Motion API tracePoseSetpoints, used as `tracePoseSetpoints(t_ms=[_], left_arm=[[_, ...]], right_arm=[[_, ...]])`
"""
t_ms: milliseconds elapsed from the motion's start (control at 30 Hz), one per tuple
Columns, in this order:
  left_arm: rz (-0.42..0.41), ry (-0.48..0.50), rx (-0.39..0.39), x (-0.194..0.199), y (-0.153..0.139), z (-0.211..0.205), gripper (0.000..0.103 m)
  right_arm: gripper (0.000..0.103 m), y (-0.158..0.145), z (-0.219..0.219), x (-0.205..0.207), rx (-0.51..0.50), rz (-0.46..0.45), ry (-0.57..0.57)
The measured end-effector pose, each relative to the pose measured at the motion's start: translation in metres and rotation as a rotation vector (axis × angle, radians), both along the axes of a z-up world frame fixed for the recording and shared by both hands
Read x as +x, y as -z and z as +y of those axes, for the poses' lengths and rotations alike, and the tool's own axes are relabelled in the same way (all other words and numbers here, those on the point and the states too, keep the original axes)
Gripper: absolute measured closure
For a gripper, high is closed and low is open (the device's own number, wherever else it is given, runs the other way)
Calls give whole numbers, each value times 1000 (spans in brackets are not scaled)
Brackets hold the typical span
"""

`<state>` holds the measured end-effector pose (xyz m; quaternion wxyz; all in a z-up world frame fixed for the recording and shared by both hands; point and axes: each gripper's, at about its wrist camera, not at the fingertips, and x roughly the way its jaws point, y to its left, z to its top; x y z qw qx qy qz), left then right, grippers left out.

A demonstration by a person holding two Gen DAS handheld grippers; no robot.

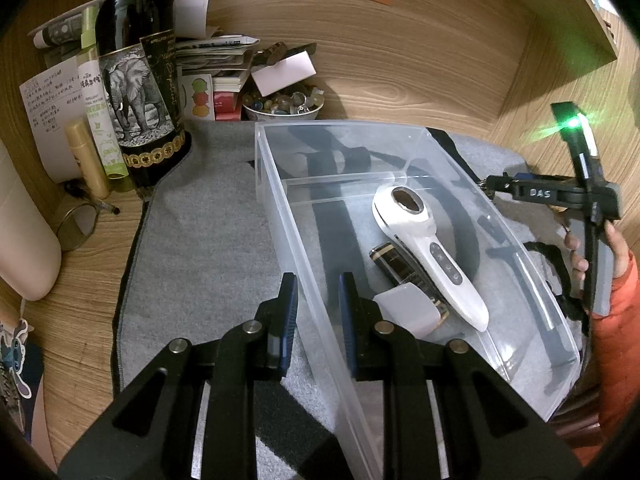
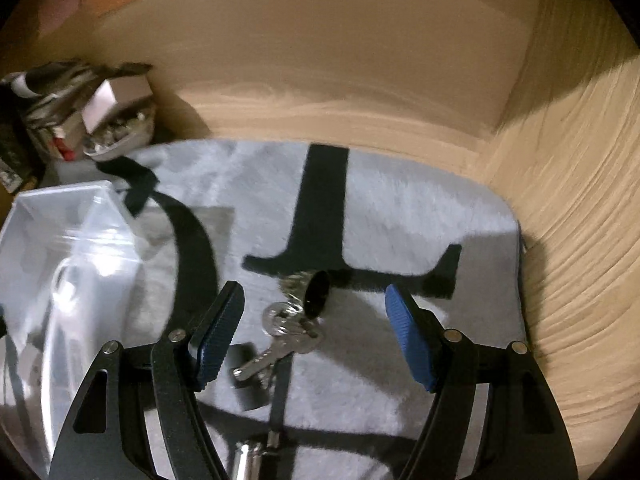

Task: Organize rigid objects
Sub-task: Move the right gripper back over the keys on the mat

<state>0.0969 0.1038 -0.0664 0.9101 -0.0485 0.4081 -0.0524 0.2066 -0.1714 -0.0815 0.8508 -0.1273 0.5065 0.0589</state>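
Keys [image 2: 280, 340] on a ring lie on the grey mat [image 2: 400, 220], just right of the clear bin [image 1: 280, 200] that already holds a white handheld device [image 1: 432, 256]. Right gripper [image 2: 316, 336] hangs over them with fingers wide, probably to pick them; left gripper [image 1: 318, 304] pinches the bin wall, likely to steady it.

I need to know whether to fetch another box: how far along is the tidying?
Done: the white handheld device, a dark gold-trimmed case and a small grey piece already lie in the clear bin. In hand: the left tongs grip the bin's near wall; the right tongs stand open over the bunch of keys on the grey mat, not yet gripping. Left: the keys; the bin has room.
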Motion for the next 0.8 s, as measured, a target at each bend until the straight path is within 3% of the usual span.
tracePoseSetpoints(t_ms=[167, 300, 367, 433, 533, 600, 800], left_arm=[[1, -1, -3, 0, 0, -1, 83], [1, -2, -3, 1, 0, -2, 83], [1, -2, -3, 1, 0, -2, 83], [0, -3, -4, 1, 0, -2, 83], [1, -2, -2, 1, 0, -2, 83], [1, -2, -3, 1, 0, -2, 83], [0, -2, -4, 1, 0, -2, 83]], right_arm=[[34, 20, -4, 9, 16, 55, 17], [41, 27, 2, 11, 22, 60, 9], [51, 29, 4, 11, 17, 59, 5], [70, 33, 5, 12, 14, 66, 7], [82, 35, 2, 12, 37, 70, 12], [88, 34, 0, 11, 38, 64, 11], [94, 20, 1, 0, 49, 12, 0]])
